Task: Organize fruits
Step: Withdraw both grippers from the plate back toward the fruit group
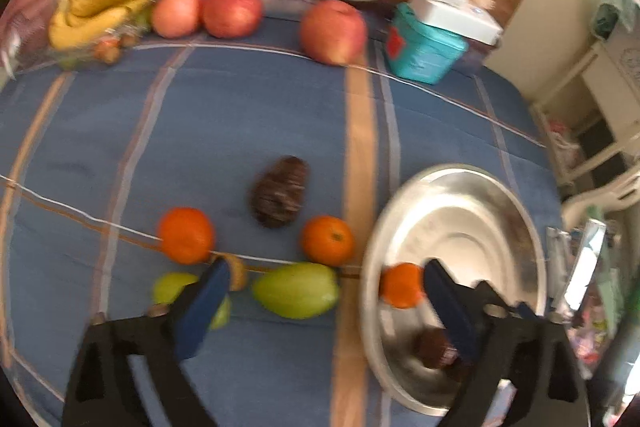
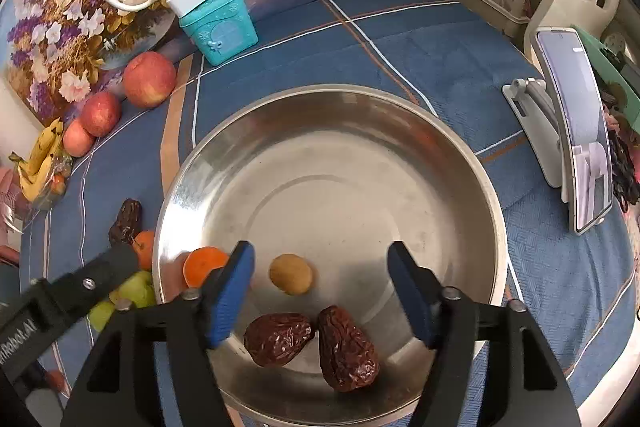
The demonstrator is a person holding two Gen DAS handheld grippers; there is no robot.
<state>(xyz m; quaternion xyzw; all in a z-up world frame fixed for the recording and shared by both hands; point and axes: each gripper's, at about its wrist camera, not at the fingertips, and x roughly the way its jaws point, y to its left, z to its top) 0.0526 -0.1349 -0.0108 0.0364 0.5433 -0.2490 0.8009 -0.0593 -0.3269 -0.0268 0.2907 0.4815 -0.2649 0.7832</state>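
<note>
Both grippers, left (image 1: 324, 291) and right (image 2: 320, 279), hang with fingers released, empty. Dates (image 2: 280, 339) and a tangerine (image 2: 204, 265) sit in the steel bowl (image 2: 460, 155); nudging its rim risks sliding it across the bedspread (image 1: 240, 115).

Green fruit (image 1: 176, 291) half behind left claw (image 1: 326, 281); motion-blurred bananas (image 1: 100, 9), apples (image 1: 232, 11)

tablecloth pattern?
Blue tablecloth with tan and white stripes forming a plaid; clearest in the right wrist view.
</note>
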